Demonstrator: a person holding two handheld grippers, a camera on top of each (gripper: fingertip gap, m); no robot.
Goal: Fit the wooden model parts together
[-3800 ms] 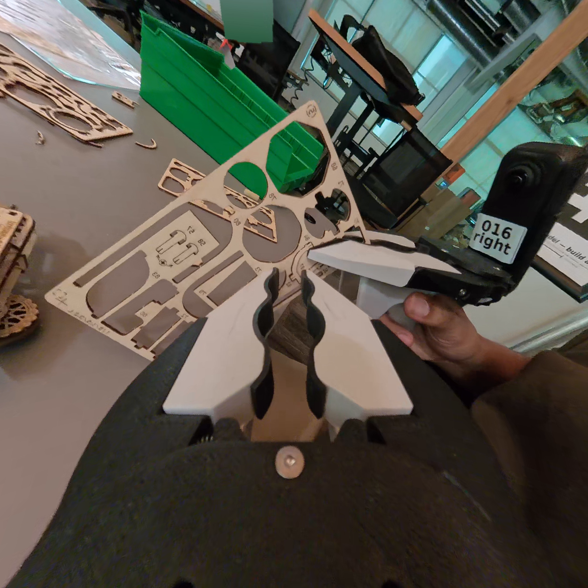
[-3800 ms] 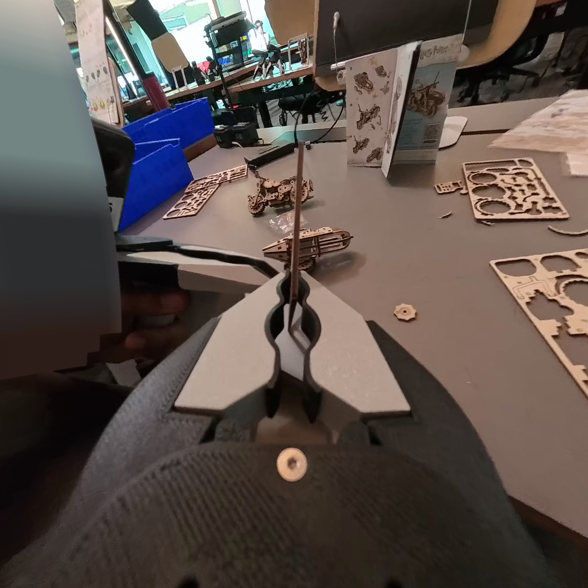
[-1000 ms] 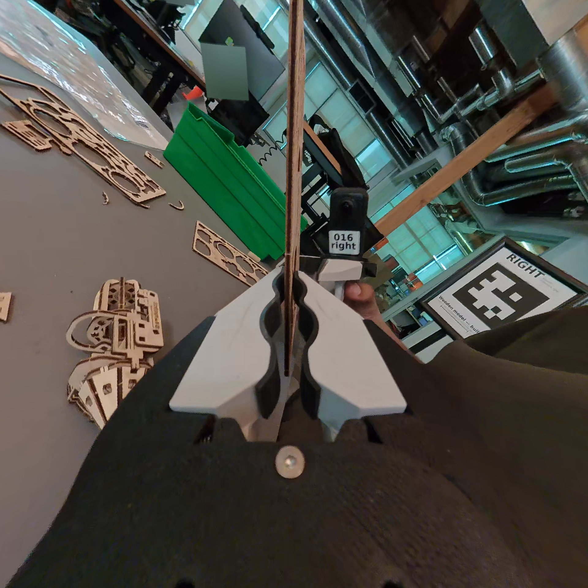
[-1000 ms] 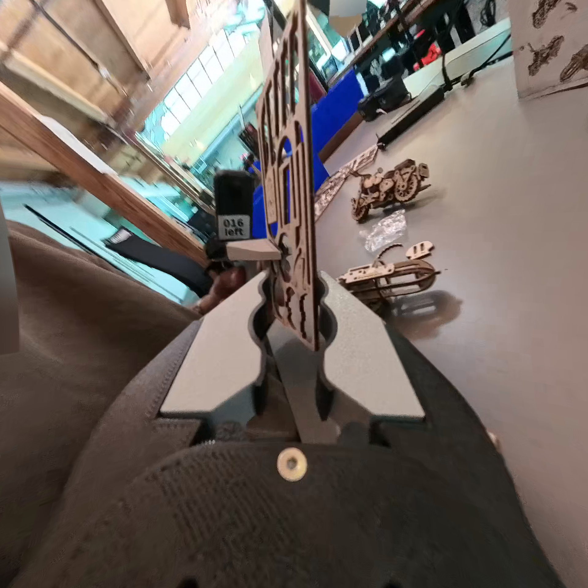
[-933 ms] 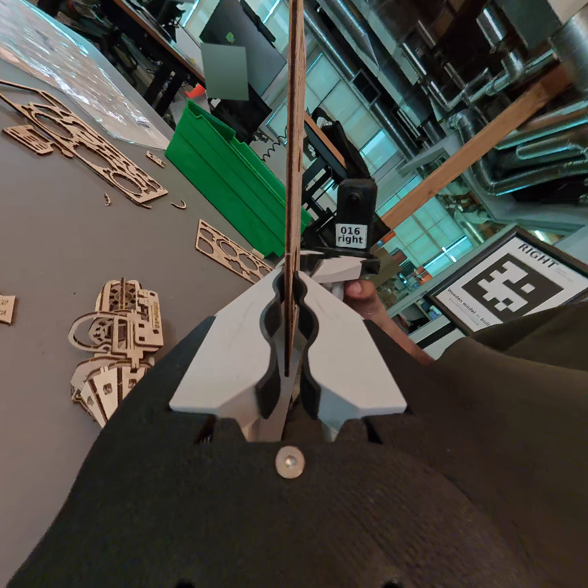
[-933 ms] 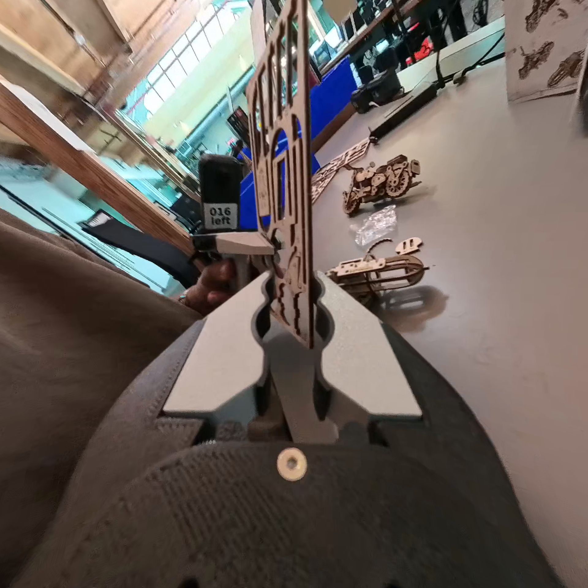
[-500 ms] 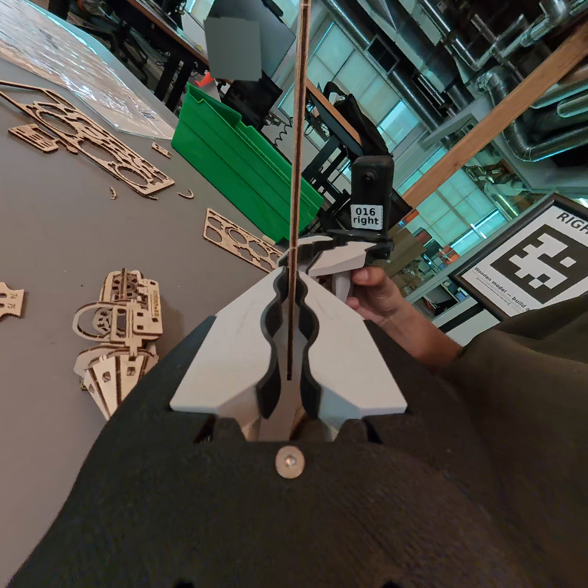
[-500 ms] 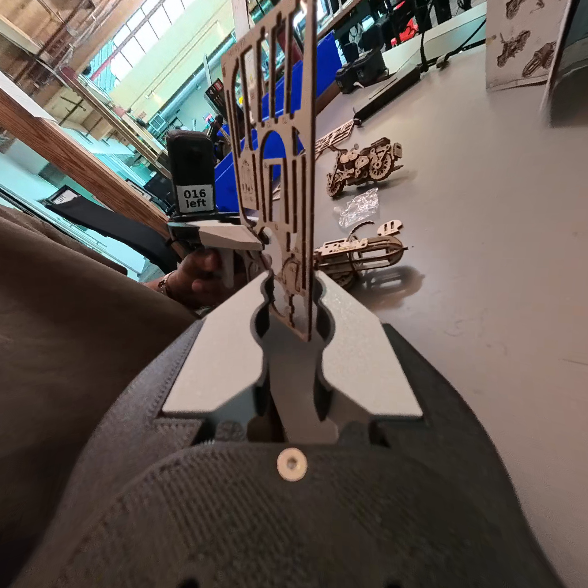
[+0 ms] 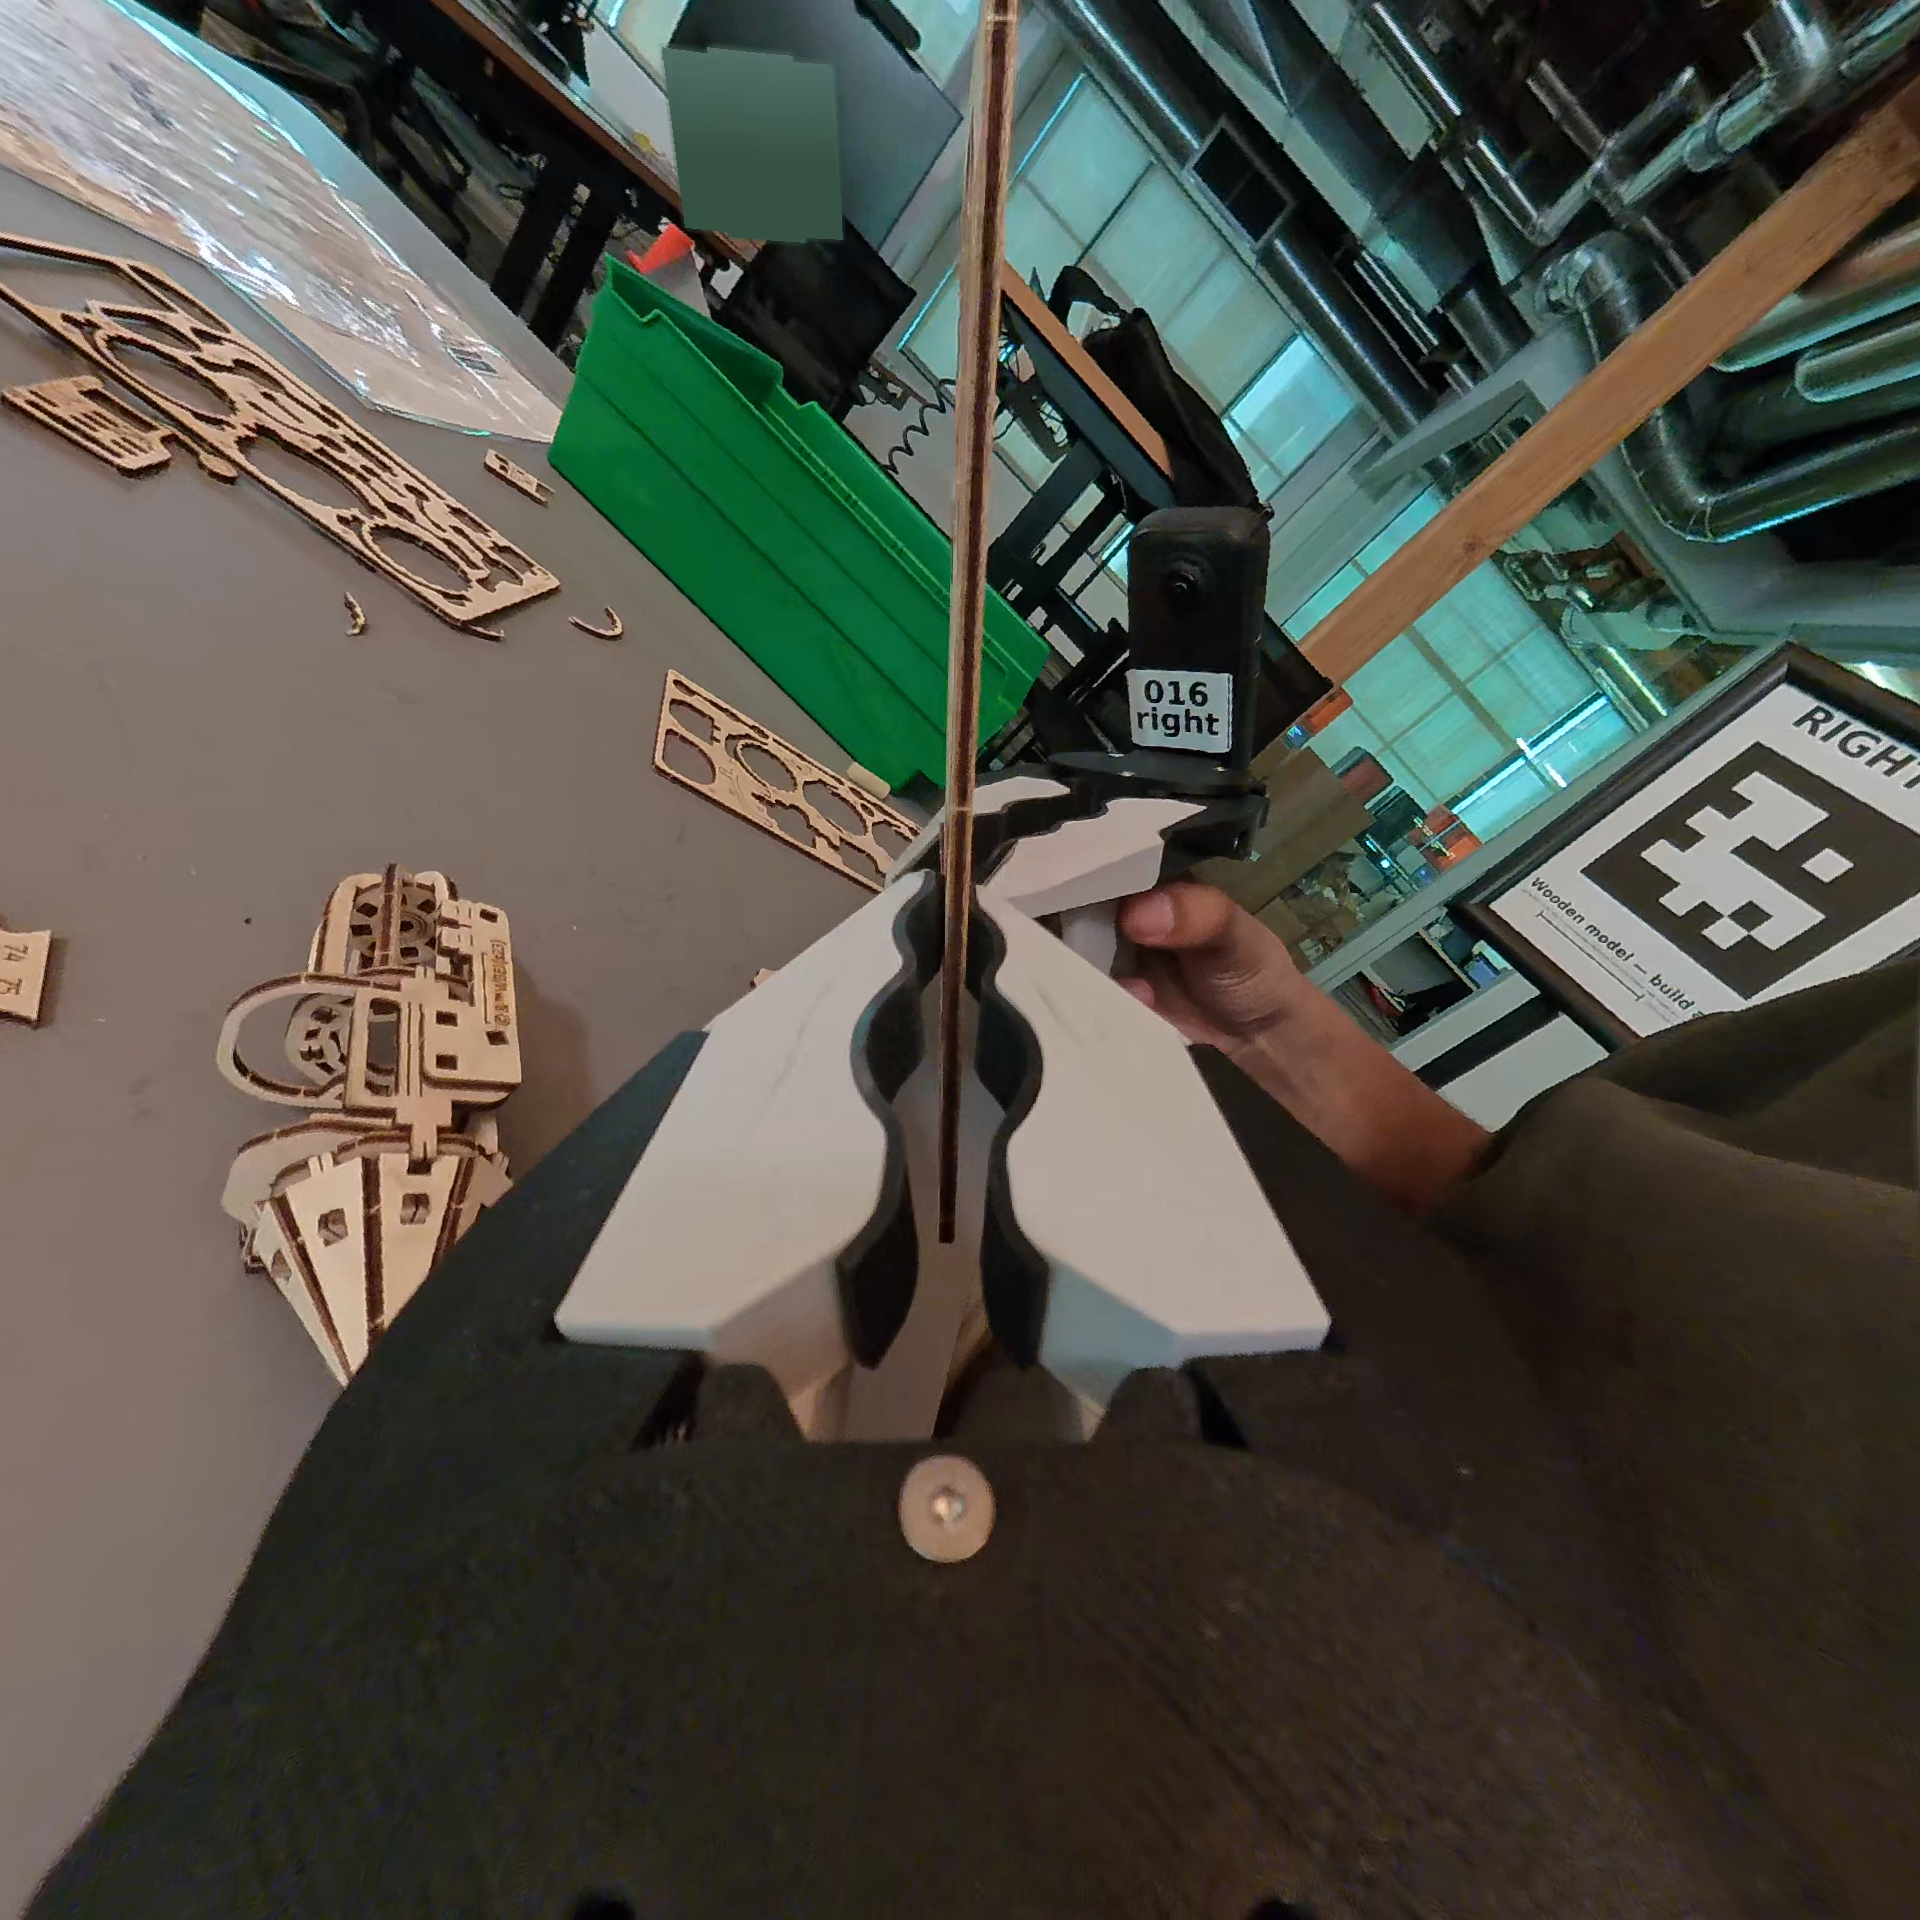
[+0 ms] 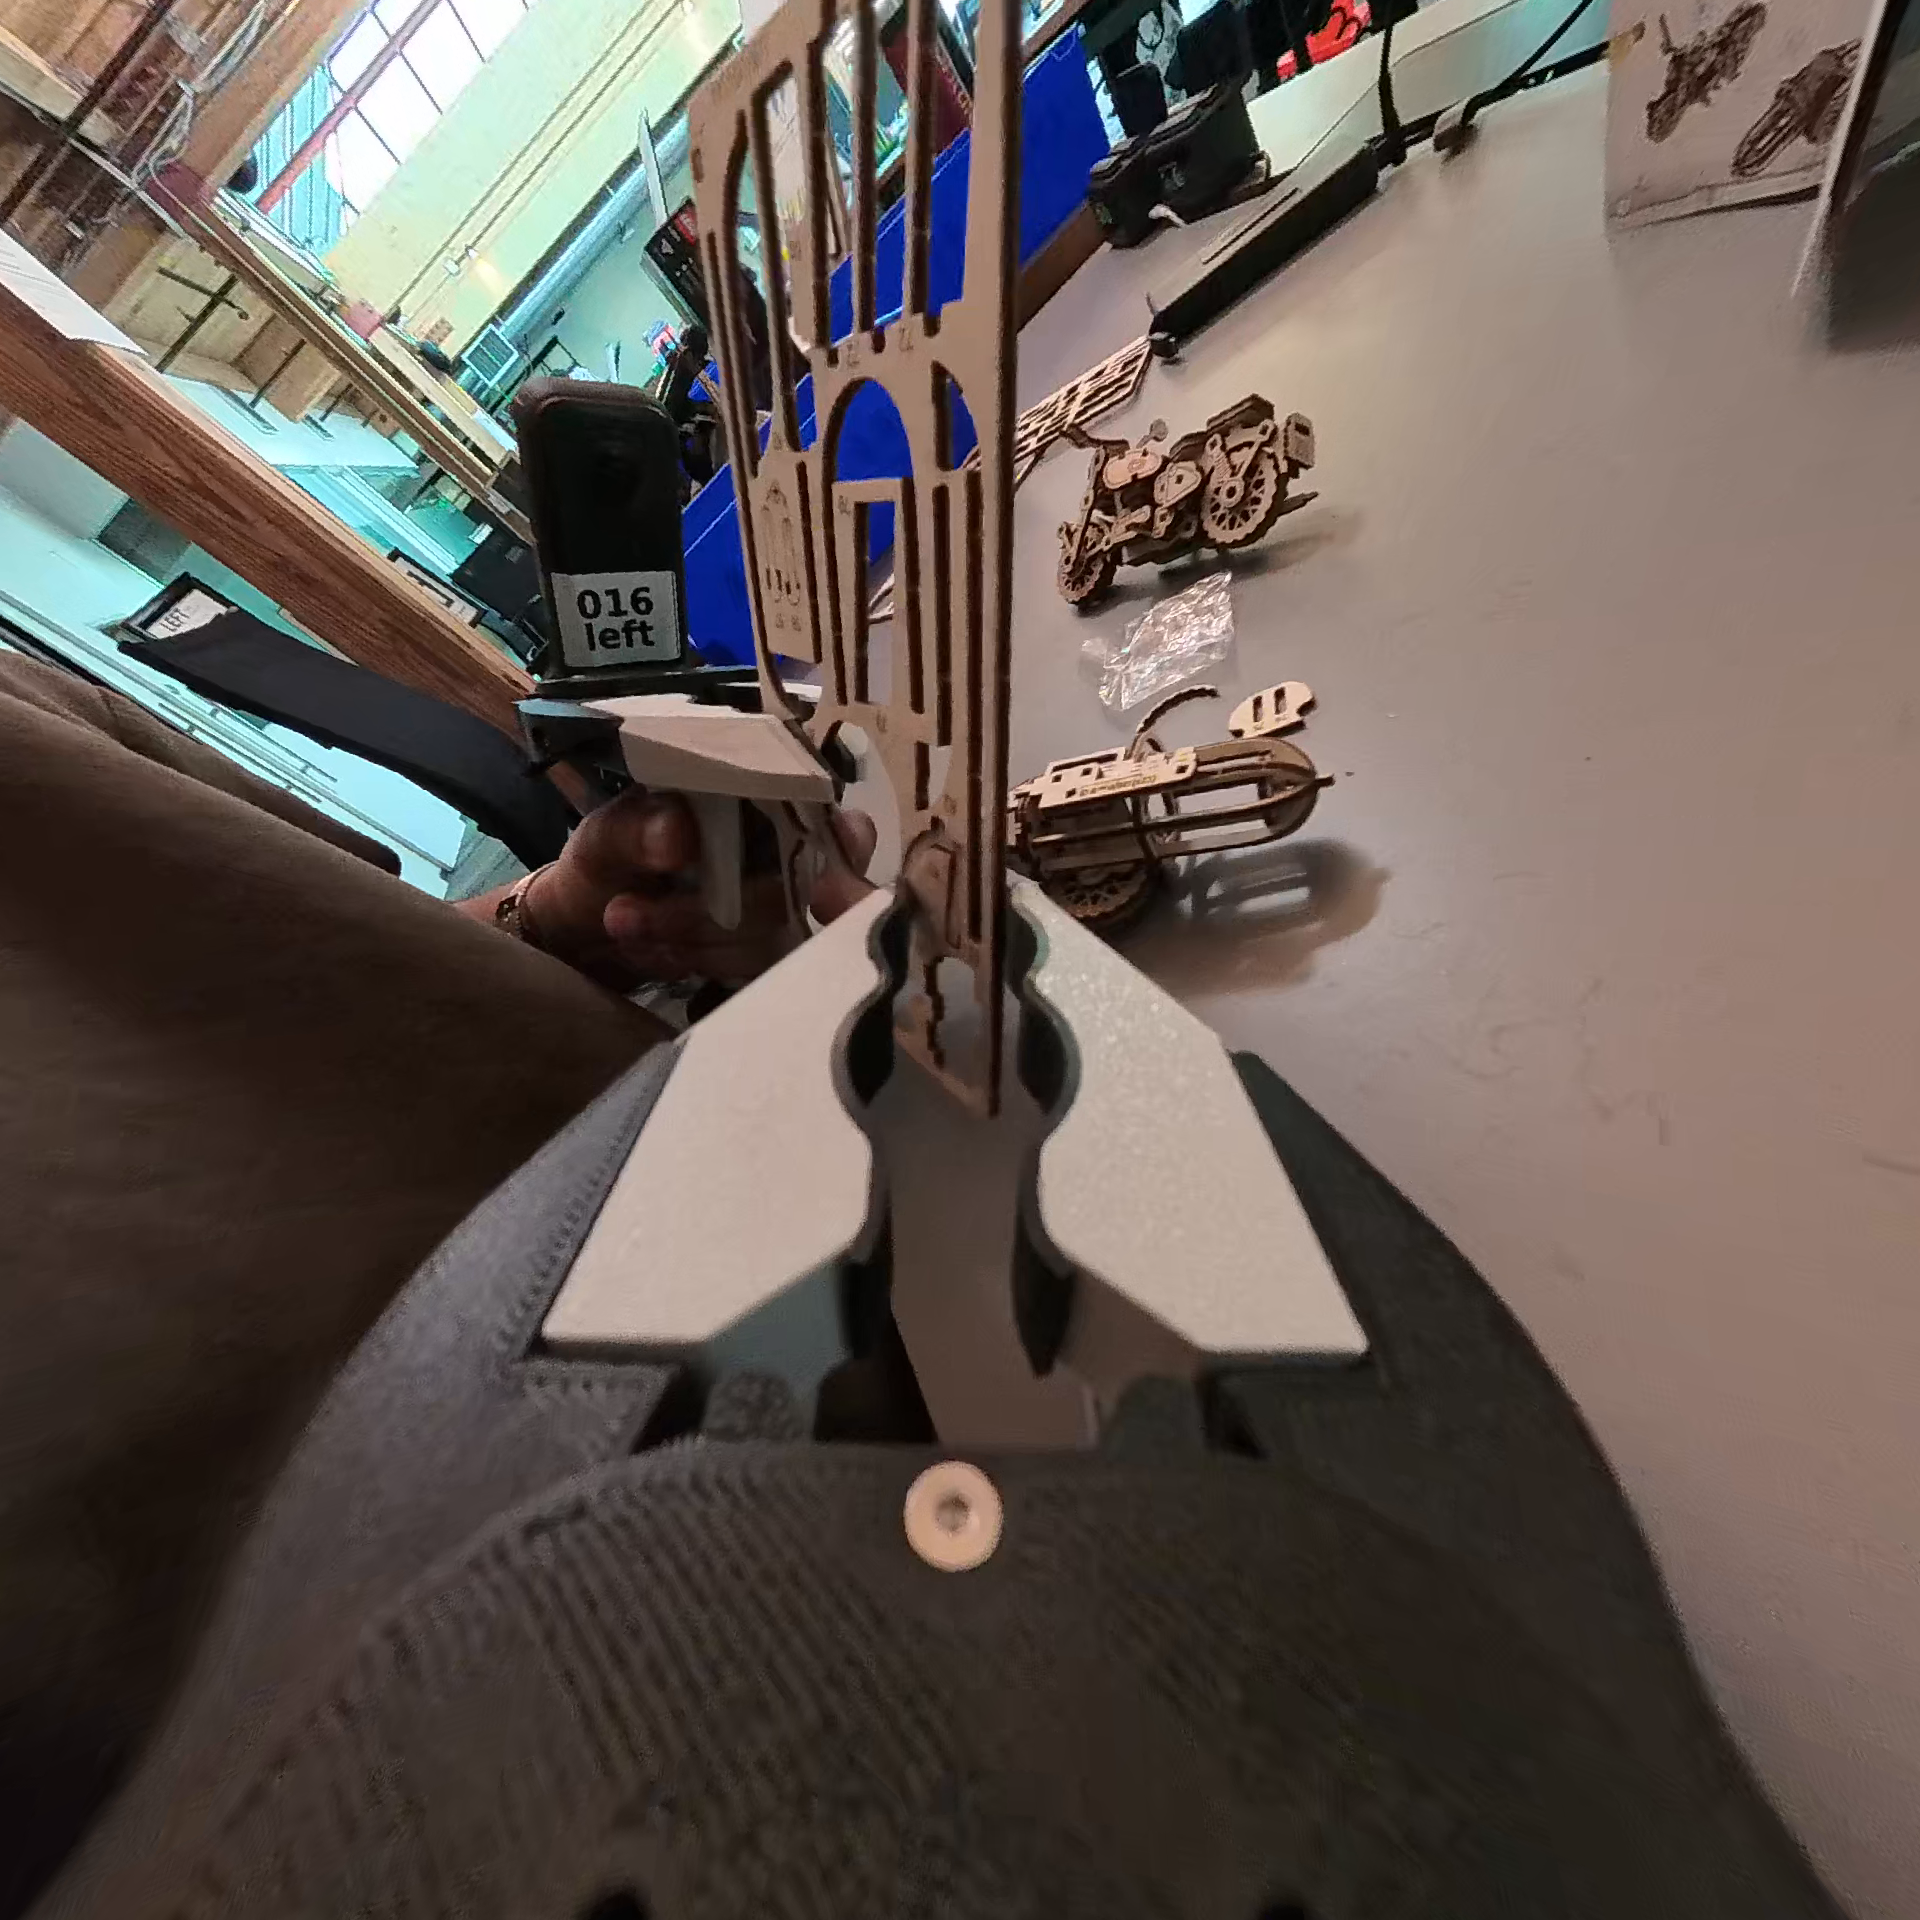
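Both the left hand-held gripper [image 9: 948, 935] and right hand-held gripper [image 10: 951, 925] pinch one wooden parts sheet [image 10: 894, 416] upright above the bench [image 9: 208, 727]. White printed labels [image 9: 1177, 709] mark their cameras.

Green bin [image 9: 790, 561] and wooden models [image 9: 374, 1091] crowd table [image 9: 208, 748].

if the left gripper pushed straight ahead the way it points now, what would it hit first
Probably the right gripper: it sits just beyond the left gripper tips, clamping the same wooden sheet. Depth is hard to judge.
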